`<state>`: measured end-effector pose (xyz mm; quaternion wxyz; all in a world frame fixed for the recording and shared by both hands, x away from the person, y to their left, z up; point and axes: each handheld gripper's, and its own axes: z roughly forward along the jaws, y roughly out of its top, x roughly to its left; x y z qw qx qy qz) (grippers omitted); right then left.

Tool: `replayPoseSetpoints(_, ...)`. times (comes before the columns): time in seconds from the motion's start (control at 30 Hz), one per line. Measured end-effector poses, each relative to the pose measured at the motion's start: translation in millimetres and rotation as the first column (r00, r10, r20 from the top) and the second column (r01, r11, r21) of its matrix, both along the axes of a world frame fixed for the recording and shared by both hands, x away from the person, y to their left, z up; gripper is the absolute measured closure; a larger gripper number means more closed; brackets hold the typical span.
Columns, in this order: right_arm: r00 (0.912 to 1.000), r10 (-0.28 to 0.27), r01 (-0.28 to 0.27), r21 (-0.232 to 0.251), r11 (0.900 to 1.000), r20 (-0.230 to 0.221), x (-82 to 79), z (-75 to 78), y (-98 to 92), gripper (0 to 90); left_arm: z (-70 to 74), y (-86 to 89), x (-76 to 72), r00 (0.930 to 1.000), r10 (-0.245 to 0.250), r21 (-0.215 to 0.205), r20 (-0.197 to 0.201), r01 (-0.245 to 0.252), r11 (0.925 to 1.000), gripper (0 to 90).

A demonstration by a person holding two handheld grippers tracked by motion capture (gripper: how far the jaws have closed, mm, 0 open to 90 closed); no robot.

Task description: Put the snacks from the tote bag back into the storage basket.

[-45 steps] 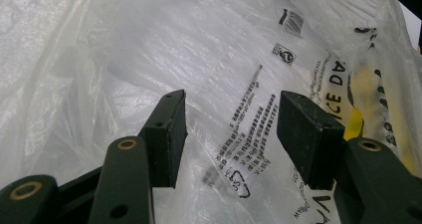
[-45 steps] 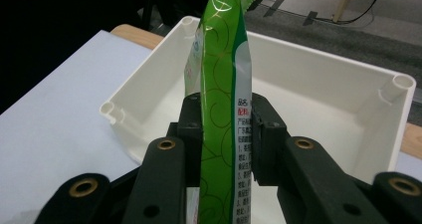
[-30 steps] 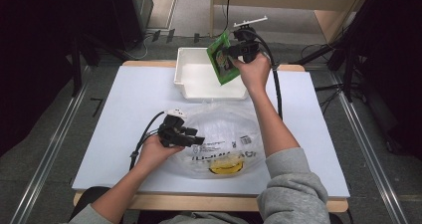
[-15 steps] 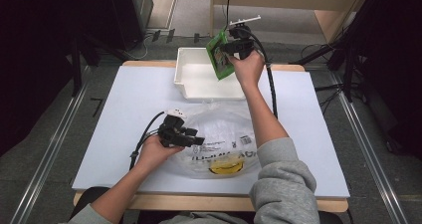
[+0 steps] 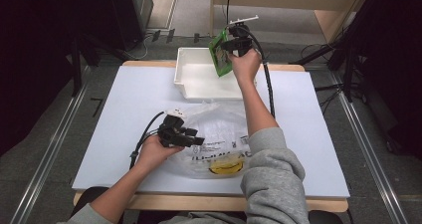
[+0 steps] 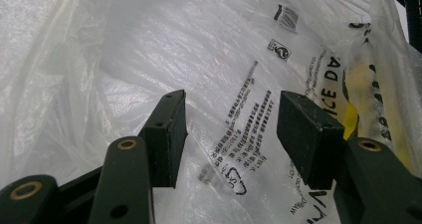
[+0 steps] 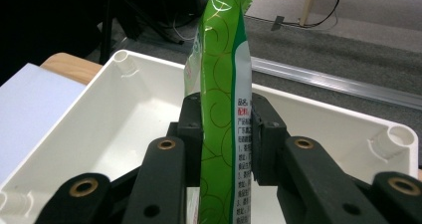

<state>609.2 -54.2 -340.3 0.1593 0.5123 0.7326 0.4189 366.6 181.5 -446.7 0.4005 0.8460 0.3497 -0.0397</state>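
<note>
Both grippers are working apart: the right gripper [image 7: 226, 149] is clenching a green packet [image 7: 222, 84] upright, long axis vertical, directly above the white bin [image 7: 74, 129], while the left gripper [image 6: 231, 134] is hovering released over the plastic bag [image 6: 149, 50].

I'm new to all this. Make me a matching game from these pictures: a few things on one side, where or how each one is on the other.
Things:
1. green packet
2. white bin
3. clear plastic bag
4. left gripper

States:
A. jaws open over the bag
B. lying crumpled on the table near the person
C. pinched upright in the right gripper
D. at the table's far edge, nothing in it

Pairs: 1-C, 2-D, 3-B, 4-A
</note>
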Motion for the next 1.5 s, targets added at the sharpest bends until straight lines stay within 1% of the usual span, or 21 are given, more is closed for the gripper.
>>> replayPoseSetpoints(0.03,1.0000,-0.001,0.001,0.009,1.000,-0.003,1.9,0.0,0.3,73.6,-0.1,-0.1,0.0,1.0000,0.000,0.000,0.000,0.000,1.0000,46.7)
replayPoseSetpoints(0.07,1.0000,-0.002,0.002,0.007,1.000,-0.003,3.3,-0.3,1.0,73.6,0.0,0.0,0.0,1.0000,0.000,0.001,0.001,0.000,1.0000,46.7)
replayPoseSetpoints(0.17,1.0000,-0.008,0.008,-0.012,1.000,-0.002,8.5,-2.0,5.2,73.6,0.4,0.5,0.4,1.0000,0.004,-0.005,0.003,-0.004,1.0000,46.7)
replayPoseSetpoints(0.3,0.9998,-0.019,0.019,-0.012,1.000,-0.003,14.9,-5.1,8.7,73.5,0.3,-0.1,0.1,1.0000,-0.002,-0.002,0.002,0.002,1.0000,46.8)
replayPoseSetpoints(0.43,0.9991,-0.041,0.041,0.022,0.999,0.002,20.0,-9.3,9.8,73.5,0.1,0.5,0.6,1.0000,-0.002,-0.003,0.002,0.002,1.0000,46.8)
replayPoseSetpoints(0.57,0.9980,-0.063,0.063,0.001,0.998,0.005,23.4,-14.9,10.3,73.5,-0.2,-0.4,0.3,1.0000,-0.006,-0.002,0.003,0.006,1.0000,46.8)
replayPoseSetpoints(0.63,0.9977,-0.067,0.067,0.020,0.998,-0.005,24.5,-17.3,9.4,73.4,-0.3,-0.5,0.4,1.0000,-0.008,-0.003,0.004,0.008,1.0000,46.9)
replayPoseSetpoints(0.67,0.9977,-0.068,0.068,0.017,0.998,-0.007,24.8,-18.0,9.2,73.4,-0.4,-0.6,0.4,1.0000,-0.006,-0.002,0.004,0.006,1.0000,46.9)
replayPoseSetpoints(0.73,0.9969,-0.078,0.078,0.014,0.997,0.003,25.2,-18.1,10.0,73.4,-0.4,-0.6,0.5,1.0000,-0.007,-0.004,0.002,0.007,1.0000,46.9)
replayPoseSetpoints(0.83,0.9963,-0.084,0.084,0.023,0.996,0.017,25.4,-18.0,10.9,73.4,-0.7,-1.0,0.5,1.0000,-0.007,-0.001,0.001,0.007,1.0000,46.9)
replayPoseSetpoints(0.93,0.9960,-0.086,0.086,0.001,0.996,0.022,25.7,-20.2,13.0,73.4,-0.7,-1.1,0.5,1.0000,-0.008,0.001,0.002,0.008,1.0000,46.9)
replayPoseSetpoints(1.1,0.9963,-0.085,0.085,0.006,0.996,0.013,25.8,-23.5,14.3,73.2,-0.5,-0.8,0.3,1.0000,-0.007,0.001,0.001,0.007,1.0000,46.9)
replayPoseSetpoints(1.27,0.9968,-0.080,0.080,-0.016,0.997,0.010,25.9,-27.2,15.4,73.2,-1.6,-1.8,0.7,1.0000,-0.007,0.003,-0.002,0.007,1.0000,46.9)
replayPoseSetpoints(1.4,0.9964,-0.084,0.084,-0.005,0.996,0.010,26.4,-28.8,17.1,73.1,-1.4,-1.6,0.5,1.0000,-0.008,0.002,0.000,0.008,1.0000,47.0)
replayPoseSetpoints(1.5,0.9967,-0.080,0.080,-0.011,0.997,0.014,26.2,-29.3,18.4,73.0,-1.4,-1.4,0.6,1.0000,-0.006,0.001,-0.002,0.006,1.0000,47.0)
